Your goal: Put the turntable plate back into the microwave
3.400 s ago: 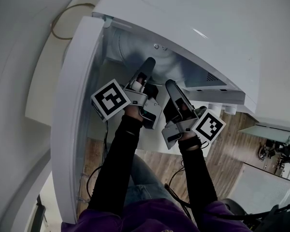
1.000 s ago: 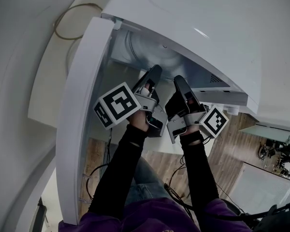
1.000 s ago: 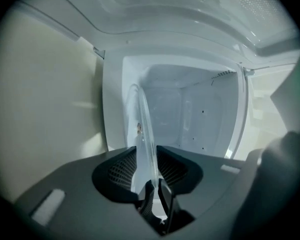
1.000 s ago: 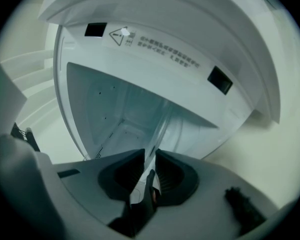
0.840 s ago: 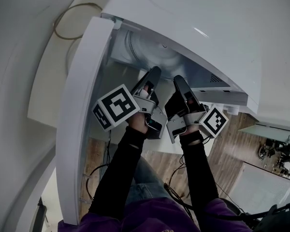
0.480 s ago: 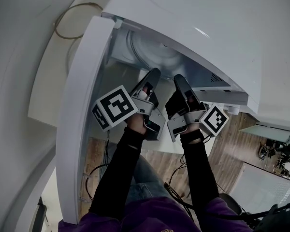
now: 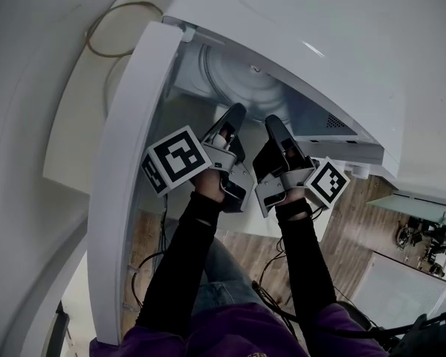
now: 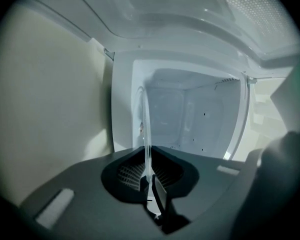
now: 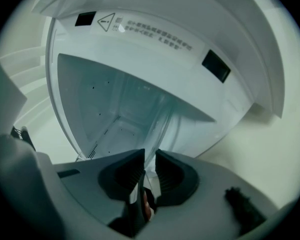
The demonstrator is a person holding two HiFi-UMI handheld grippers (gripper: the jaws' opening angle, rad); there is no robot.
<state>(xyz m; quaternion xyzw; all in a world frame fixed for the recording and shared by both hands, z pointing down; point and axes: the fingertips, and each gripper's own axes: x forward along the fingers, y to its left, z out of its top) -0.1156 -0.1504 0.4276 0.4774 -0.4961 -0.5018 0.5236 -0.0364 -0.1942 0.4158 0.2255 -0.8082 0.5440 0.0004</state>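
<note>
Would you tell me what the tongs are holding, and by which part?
The turntable plate, by its rim: the right tongs grip it, the left tongs have just been closing onto it.

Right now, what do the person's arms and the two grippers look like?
Both arms wear long black sleeves with a purple top. The left gripper and right gripper have grey-white bodies with dark, tapering jaws. Each carries a white cube printed with black square markers. Thin dark cables hang below the arms.
</note>
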